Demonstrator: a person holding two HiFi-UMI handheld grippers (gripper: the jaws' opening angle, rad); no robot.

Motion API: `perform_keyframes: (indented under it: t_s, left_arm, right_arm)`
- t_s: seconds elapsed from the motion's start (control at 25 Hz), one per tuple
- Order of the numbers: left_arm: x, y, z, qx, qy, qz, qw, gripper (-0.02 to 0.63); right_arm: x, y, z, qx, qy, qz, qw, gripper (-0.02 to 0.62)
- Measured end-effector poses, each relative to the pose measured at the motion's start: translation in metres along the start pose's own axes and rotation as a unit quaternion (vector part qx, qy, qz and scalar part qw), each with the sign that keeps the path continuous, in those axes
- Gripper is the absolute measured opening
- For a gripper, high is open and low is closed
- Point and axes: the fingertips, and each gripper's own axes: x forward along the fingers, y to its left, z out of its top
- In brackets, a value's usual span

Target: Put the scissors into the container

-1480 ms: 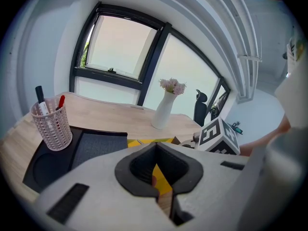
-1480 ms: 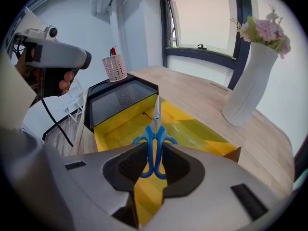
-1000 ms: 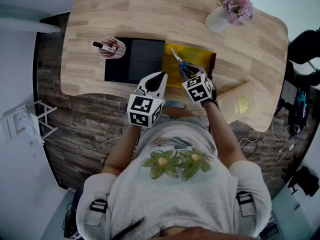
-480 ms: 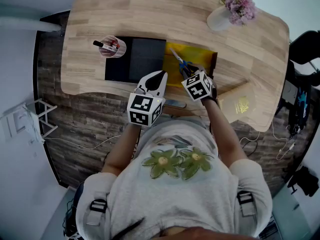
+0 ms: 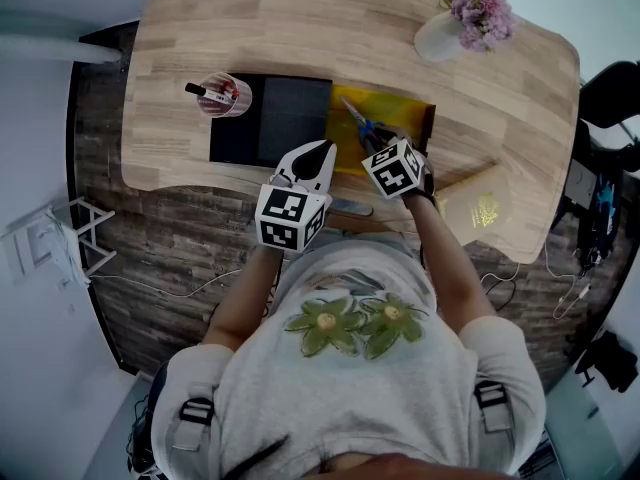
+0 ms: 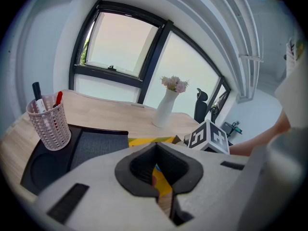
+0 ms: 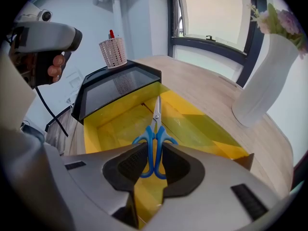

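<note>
Caught above the yellow container (image 7: 110, 126) on the desk (image 5: 300, 28), carrying the scissors (image 7: 156, 121) in the right tongs (image 7: 152, 155), with the set-down and release judged to be the step in hand.

To do it well: lower until the blue loops sit close to the container's floor. Keep the blades level and pointing along its length, clear of the walls. Then ease the grip apart slowly and draw straight back, so as not to drag the handles out again. Worth minding the near wall, just under the grip.

Gripping narrow with the right tongs, pressing in on the outer sides of both blue handle loops, with the closed blades pointing ahead over the yellow floor. Cannot tell whether the blade tips touch that floor or hang just above it.

Holding nothing in the left tongs (image 6: 155, 150): drawn together tip to tip, with only a bare hollow between the pads. Hovering at the desk's near edge, close to the black tray (image 5: 285, 118) and outside the container.
</note>
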Motion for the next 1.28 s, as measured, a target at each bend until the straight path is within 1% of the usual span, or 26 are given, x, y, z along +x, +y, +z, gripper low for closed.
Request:
perform_keyframes:
  t_s: [1.28]
  left_arm:
    - [0.005, 0.006, 0.001, -0.002, 0.003, -0.008, 1.0000, 0.006]
  right_arm:
    - [0.013, 0.001, -0.007, 0.001, 0.031, 0.008, 0.999, 0.092]
